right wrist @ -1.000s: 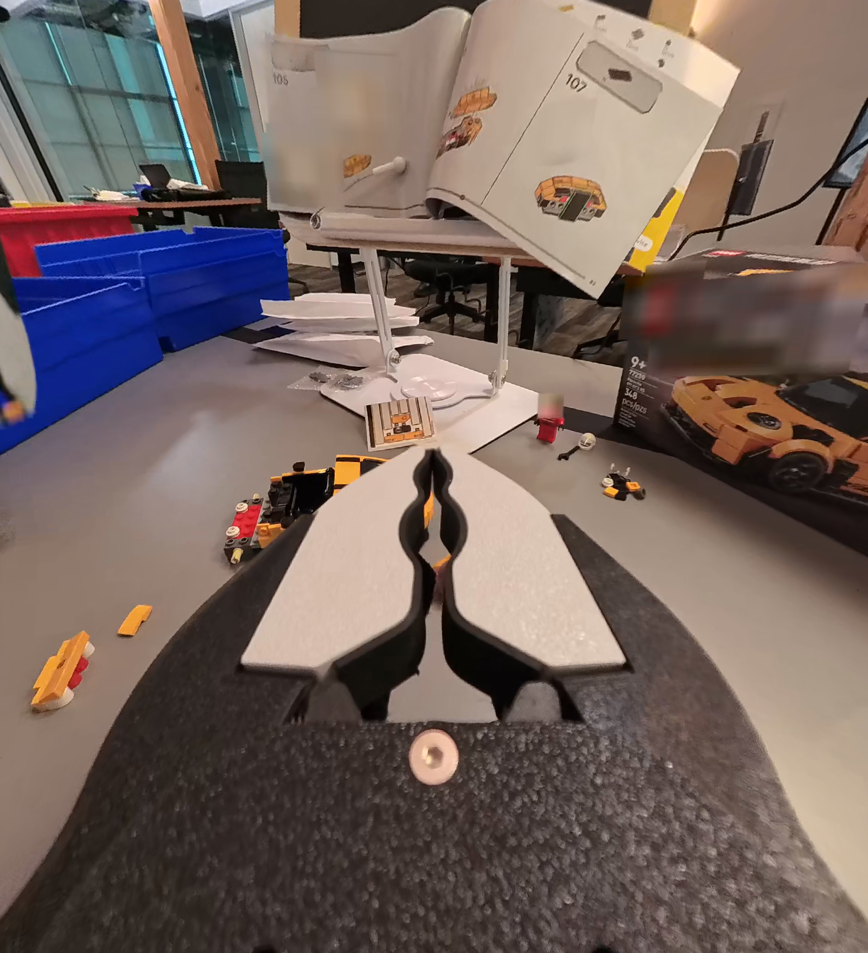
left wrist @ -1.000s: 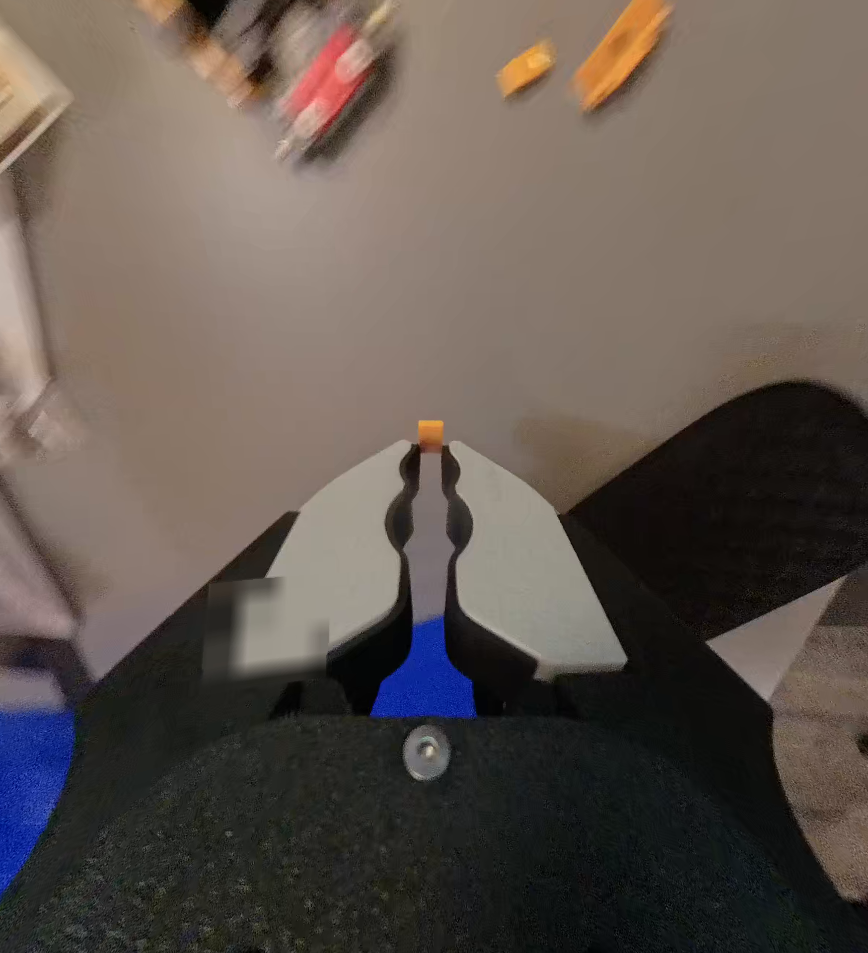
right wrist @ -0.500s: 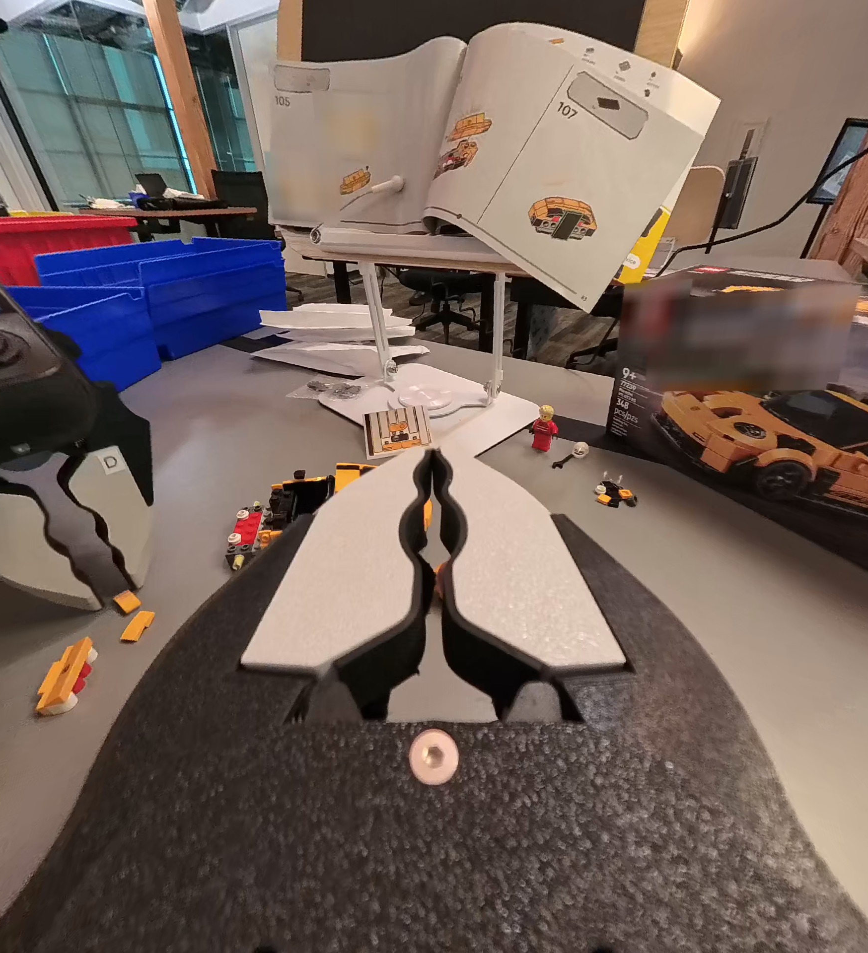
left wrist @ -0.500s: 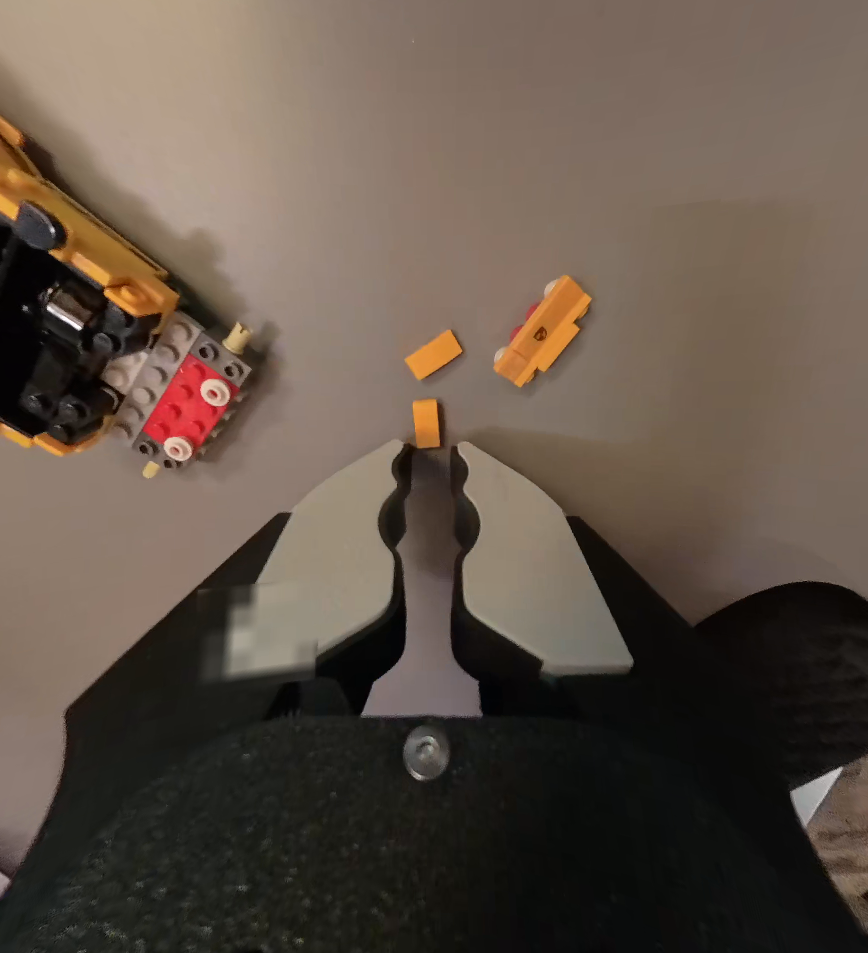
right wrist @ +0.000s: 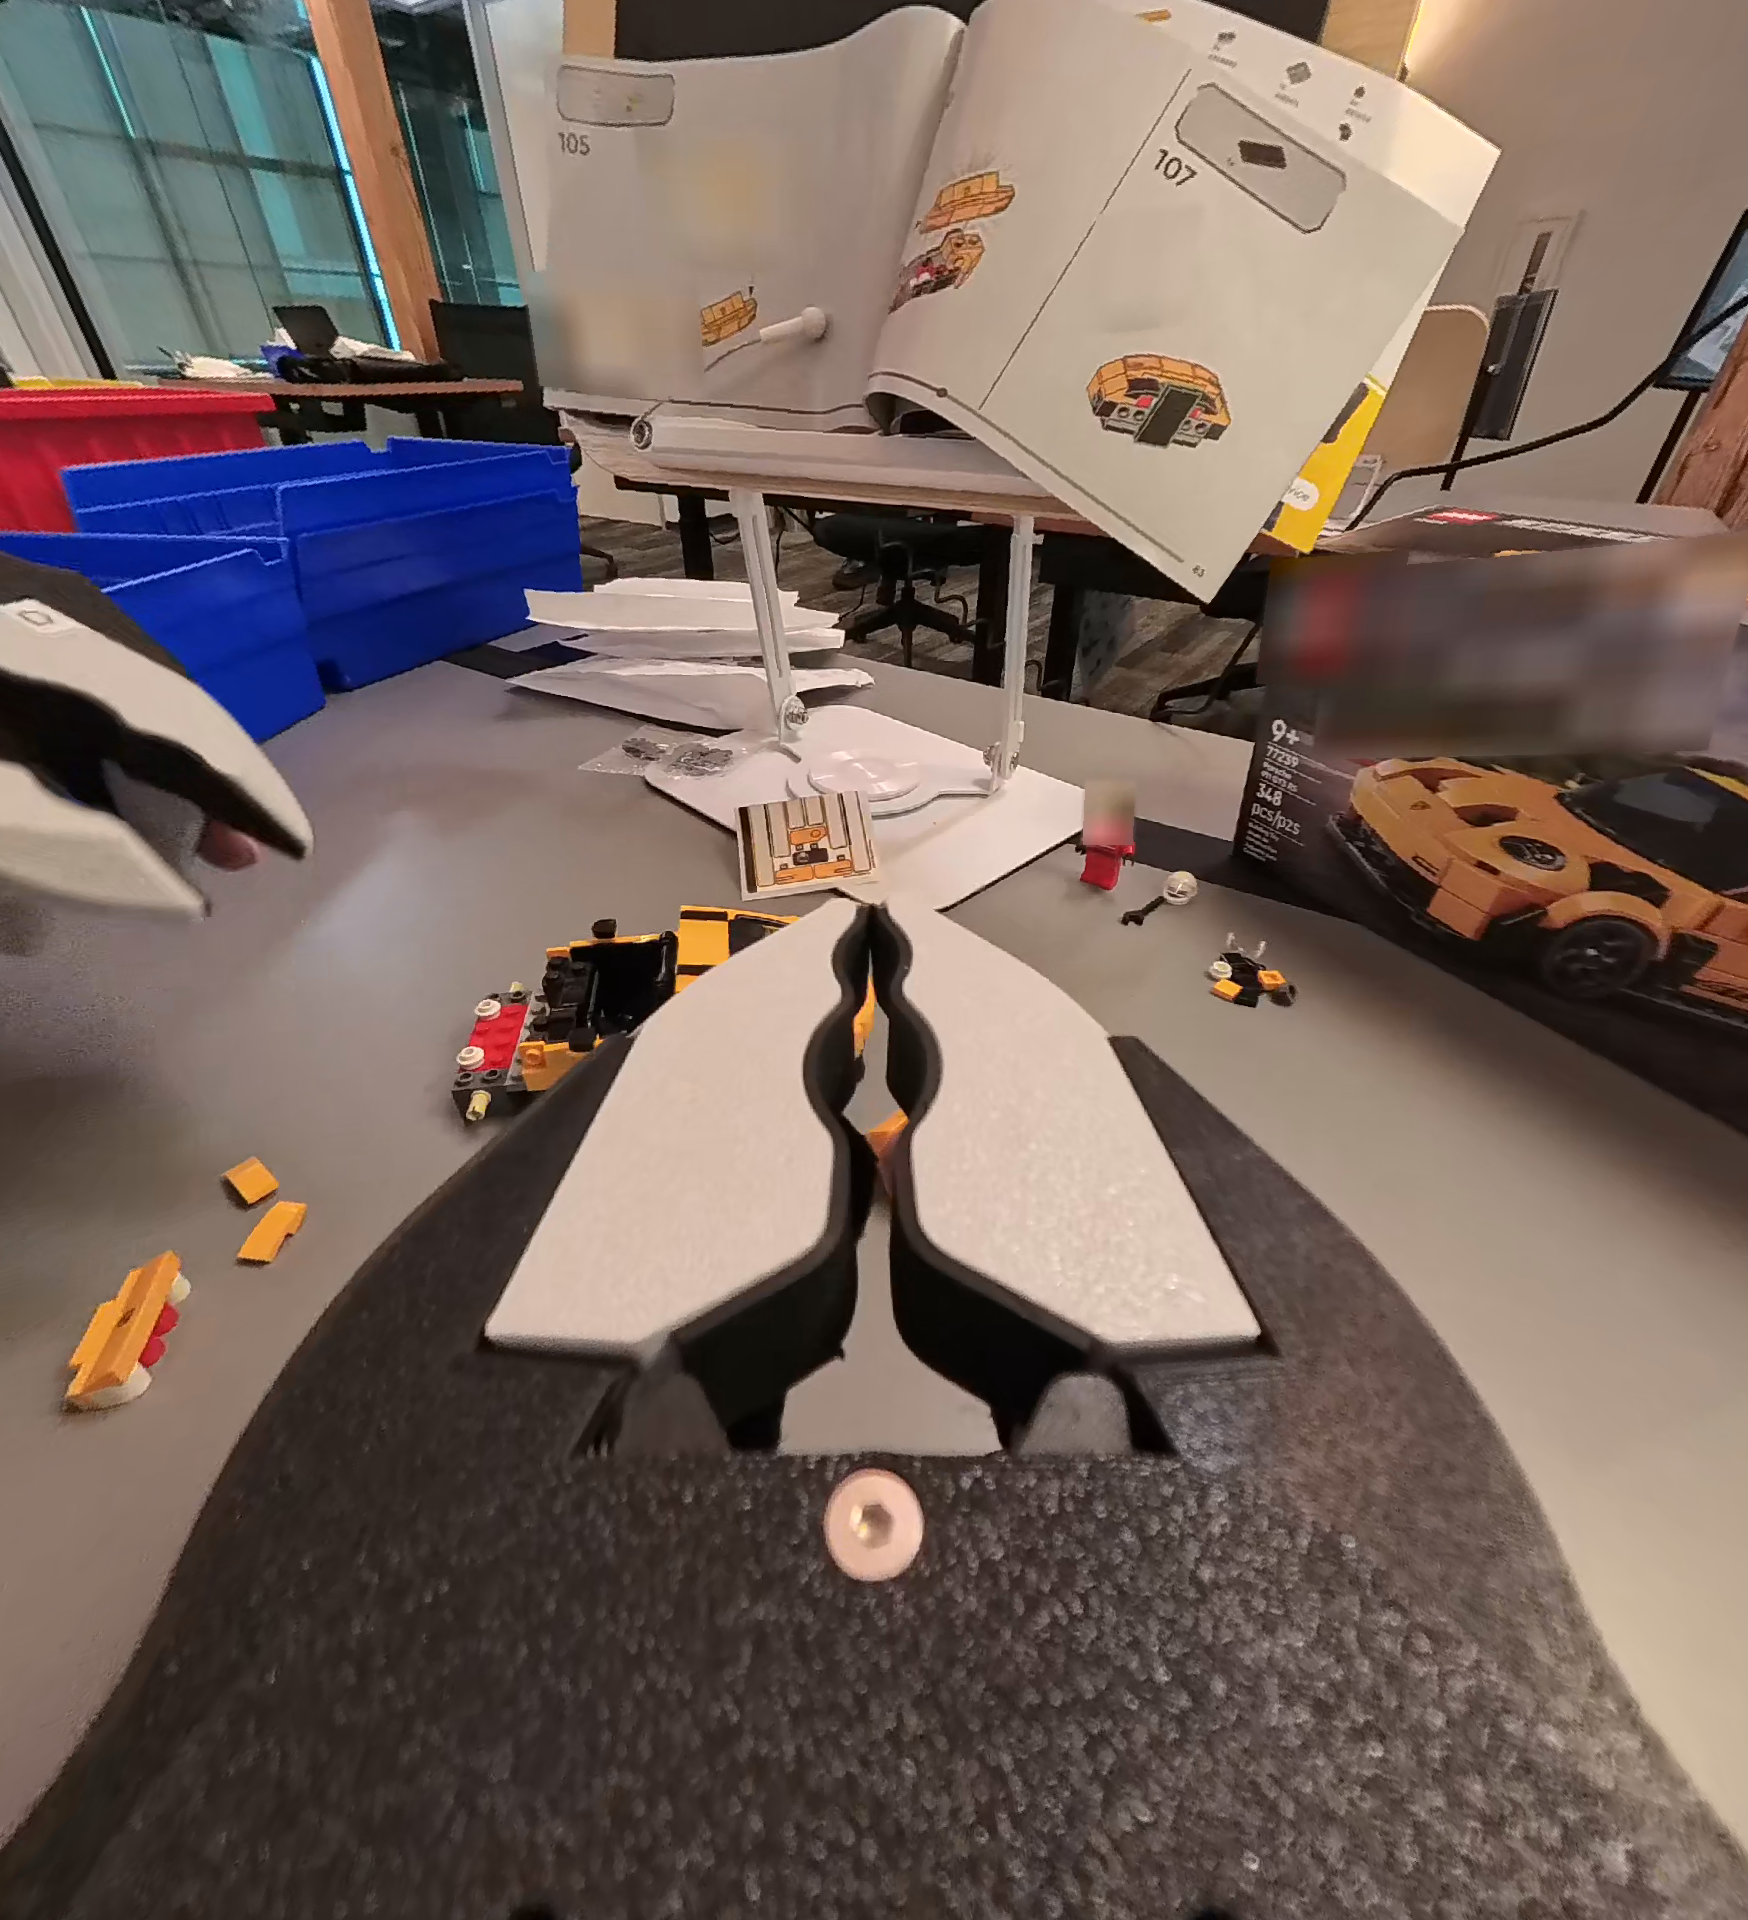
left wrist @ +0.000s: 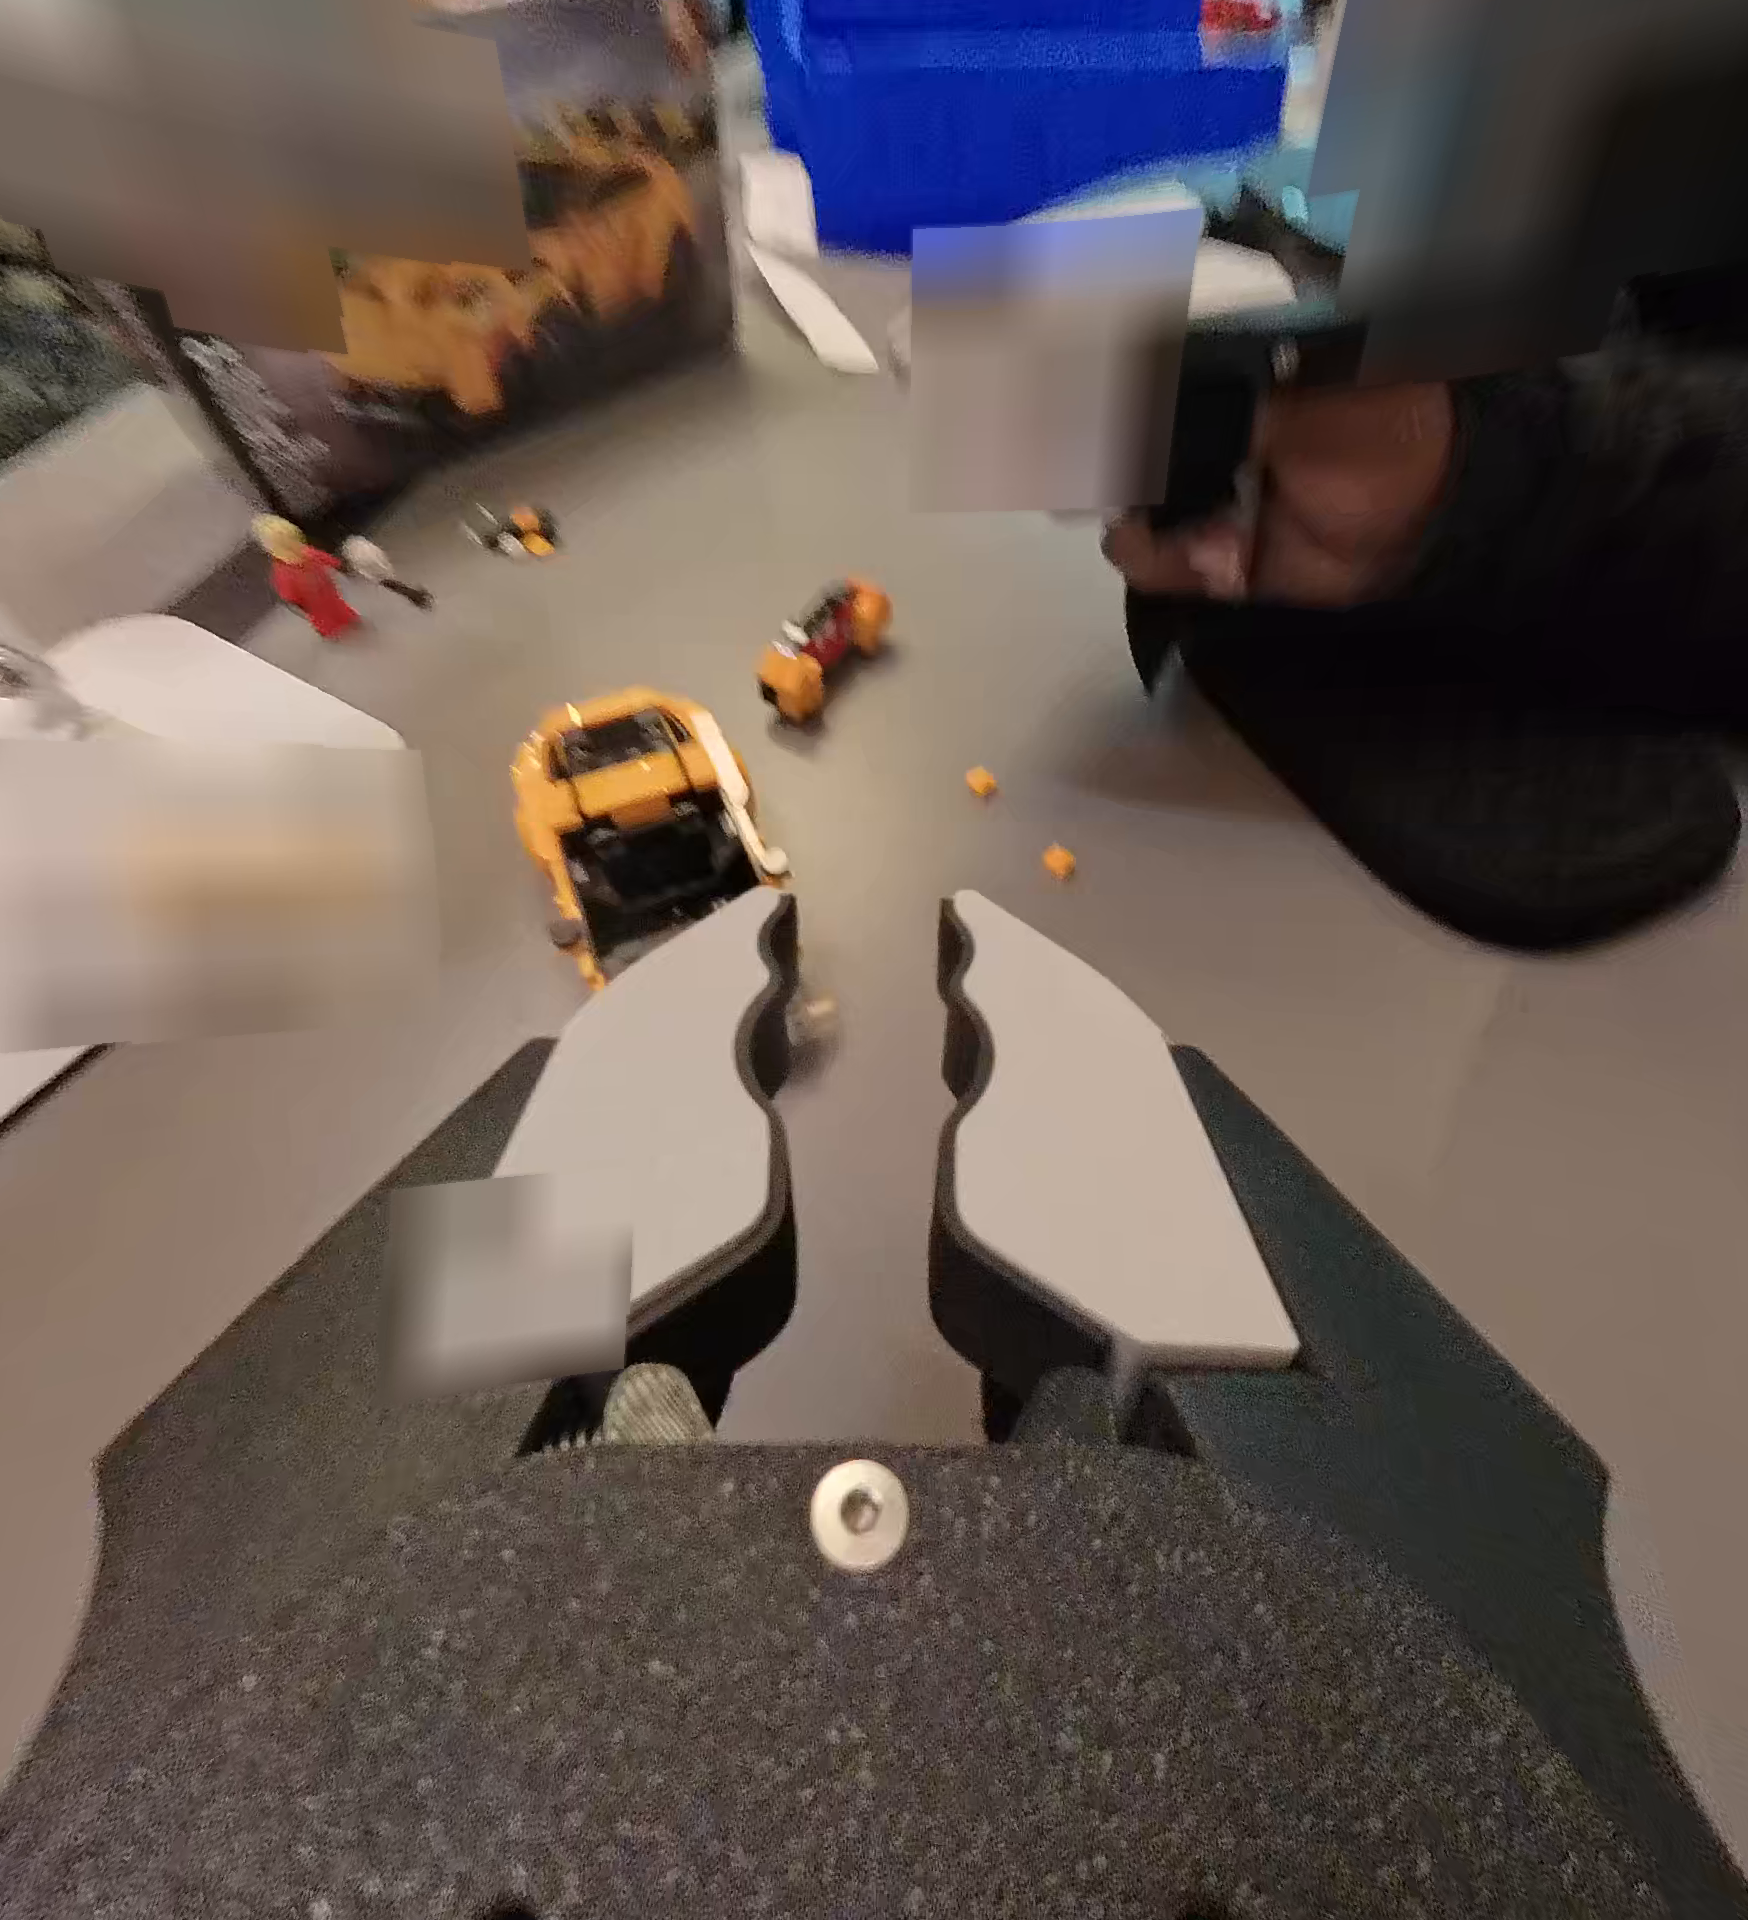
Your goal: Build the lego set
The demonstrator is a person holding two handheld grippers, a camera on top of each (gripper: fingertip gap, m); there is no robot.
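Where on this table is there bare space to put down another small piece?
Bare grey table lies right of the right gripper, between it and the set's box. Another clear stretch lies between the half-built car and the blue bins. The near left is crowded with loose orange pieces.

An orange-and-black lego car [right wrist: 631, 987] with a red-and-grey studded end sits on the grey table [right wrist: 1369, 1247] near orange loose pieces [right wrist: 262, 1205], blue bins [right wrist: 330, 561], a red bin [right wrist: 39, 447] and a white book stand [right wrist: 880, 769].
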